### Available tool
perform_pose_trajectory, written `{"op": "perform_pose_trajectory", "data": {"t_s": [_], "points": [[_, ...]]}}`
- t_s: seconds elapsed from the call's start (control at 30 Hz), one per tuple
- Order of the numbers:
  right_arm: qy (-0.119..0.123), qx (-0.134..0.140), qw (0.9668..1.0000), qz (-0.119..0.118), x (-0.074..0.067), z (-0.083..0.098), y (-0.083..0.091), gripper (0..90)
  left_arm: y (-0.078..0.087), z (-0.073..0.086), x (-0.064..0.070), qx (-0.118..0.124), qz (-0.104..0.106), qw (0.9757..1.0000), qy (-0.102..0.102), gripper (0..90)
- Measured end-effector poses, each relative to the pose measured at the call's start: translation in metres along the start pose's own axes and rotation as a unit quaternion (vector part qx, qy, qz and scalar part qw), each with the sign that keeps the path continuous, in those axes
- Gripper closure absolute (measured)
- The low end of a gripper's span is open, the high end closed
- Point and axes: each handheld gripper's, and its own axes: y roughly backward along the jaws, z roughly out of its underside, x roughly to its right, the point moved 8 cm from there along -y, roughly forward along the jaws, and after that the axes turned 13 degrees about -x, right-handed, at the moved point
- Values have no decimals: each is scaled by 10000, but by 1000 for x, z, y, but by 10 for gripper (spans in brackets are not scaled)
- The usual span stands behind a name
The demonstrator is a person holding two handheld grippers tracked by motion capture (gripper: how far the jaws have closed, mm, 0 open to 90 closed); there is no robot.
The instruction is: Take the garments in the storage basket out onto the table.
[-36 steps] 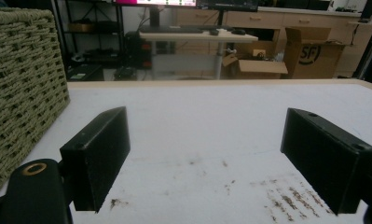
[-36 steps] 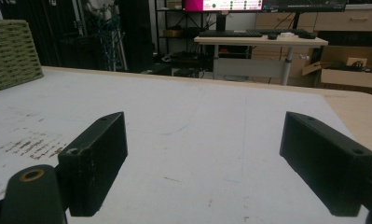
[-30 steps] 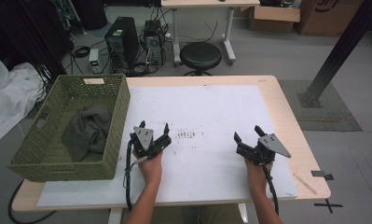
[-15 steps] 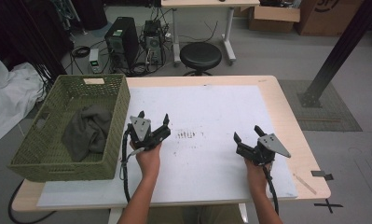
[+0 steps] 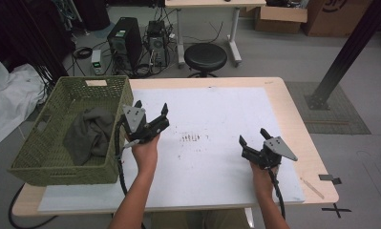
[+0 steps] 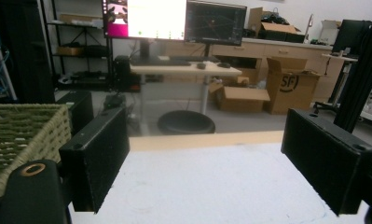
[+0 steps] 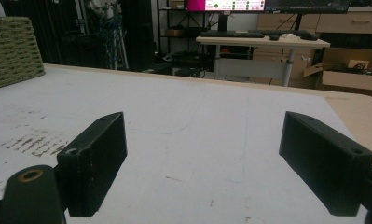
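Observation:
My left gripper hovers above the white mat, just right of the green woven basket, with its jaws wide apart and nothing between them. A dark grey cloth lies crumpled inside the basket. In the left gripper view the open gripper points across the mat toward the far table edge, and the basket's corner shows at the left. My right gripper rests low over the mat's right part, open and empty. The right gripper view shows its gripper over bare mat.
Dark smudges mark the mat's middle. The wooden table ends close to the right of my right hand. Beyond the far edge stand a black stool, computer towers and a desk. A black post rises at the right.
My left gripper has risen and moved left and forward, closer to the basket's right wall. The right gripper has stayed where it was. Both remain open.

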Motion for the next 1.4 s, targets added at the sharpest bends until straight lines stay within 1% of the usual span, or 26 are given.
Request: {"op": "perform_pose_trajectory", "data": {"t_s": [0.1, 0.13, 0.2, 0.27, 0.37, 0.5, 0.6, 0.73, 0.93, 1.0, 1.07, 1.13, 1.23, 1.27, 1.3, 1.4], "points": [[0, -8, 10000, 1, 0, 0, 0, 148, 5, -10, -6, 39, -26, 10000, -39, 157], [0, -8, 10000, 1, 0, 0, 0, 148, 5, -10, -6, 39, -26, 10000, -39, 157], [11, -12, 10000, 2, 0, 0, 0, 148, 9, -17, -13, 58, -43, 10000, 0, 157], [12, -14, 10000, 2, 0, 0, 0, 148, 10, -19, -16, 61, -50, 10000, 20, 157], [10, -16, 10000, -3, 0, 0, 0, 148, 14, -24, -24, 89, -83, 9999, 42, 157], [18, -17, 10000, -6, 0, 0, 0, 148, 19, -32, -38, 104, -177, 9998, 51, 157], [14, -20, 10000, -6, 0, 0, 0, 147, 24, -36, -51, 124, -266, 9995, 105, 157], [18, -24, 10000, -7, 0, 0, 0, 148, 29, -36, -68, 77, -462, 9989, 76, 157], [19, -34, 10000, -9, -1, 0, 0, 148, 35, -33, -92, 23, -768, 9970, 95, 157], [16, -38, 10000, -9, -1, 0, 0, 148, 37, -32, -101, -18, -910, 9958, 62, 157], [38, -29, 10000, -7, -1, 0, -1, 147, 40, -32, -109, -16, -1015, 9948, 87, 157], [44, -40, 10000, -10, -1, 0, -1, 148, 42, -32, -117, -20, -1080, 9941, 135, 157], [46, -42, 10000, -12, -1, 0, -1, 147, 45, -31, -127, -38, -1190, 9928, 138, 157], [41, -42, 10000, -16, -1, 0, -1, 148, 46, -30, -135, -70, -1258, 9919, 141, 157], [33, -45, 10000, -16, -1, 0, -1, 148, 46, -30, -135, -70, -1258, 9919, 141, 157], [40, -44, 10000, -16, -1, 0, -1, 147, 48, -28, -148, -102, -1336, 9909, 157, 157]]}}
